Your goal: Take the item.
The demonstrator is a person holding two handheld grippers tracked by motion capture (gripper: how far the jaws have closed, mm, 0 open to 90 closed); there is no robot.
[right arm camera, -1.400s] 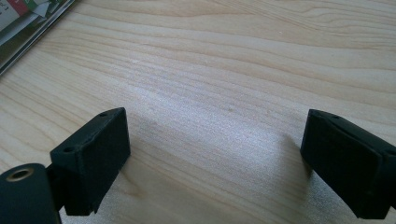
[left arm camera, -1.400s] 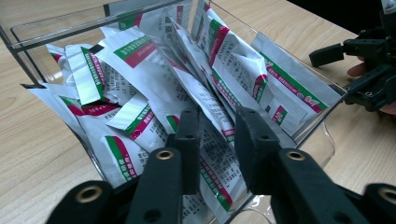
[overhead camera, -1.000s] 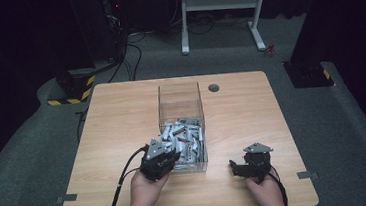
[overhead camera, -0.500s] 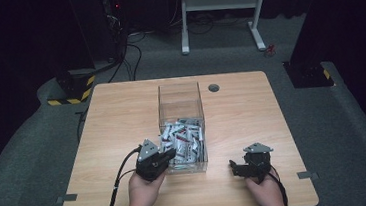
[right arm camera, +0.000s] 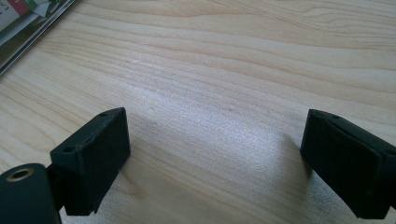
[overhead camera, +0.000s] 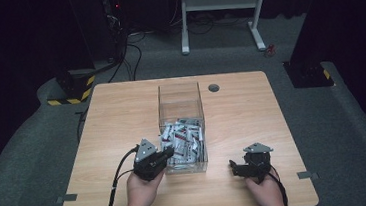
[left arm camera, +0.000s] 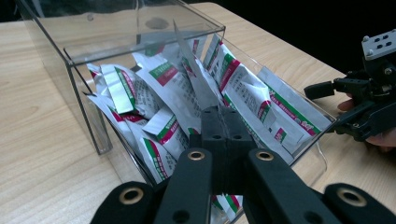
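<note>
While the left claw sits pinched tight on one thin sachet over the clear box mid-tabletop, it's the pull-out step. Right claw waits wide open, empty; next I'd lift clear of the wall.

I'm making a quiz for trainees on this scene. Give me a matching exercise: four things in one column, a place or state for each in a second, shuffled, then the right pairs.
Things
1. left claw
2. right claw
3. sachets
4. clear box

Places or states
A. piled up inside the box
B. open, jaws wide apart above bare wood
C. standing at the middle of the table
D. jaws shut, at the near end of the box

Pairs: 1-D, 2-B, 3-A, 4-C
</note>
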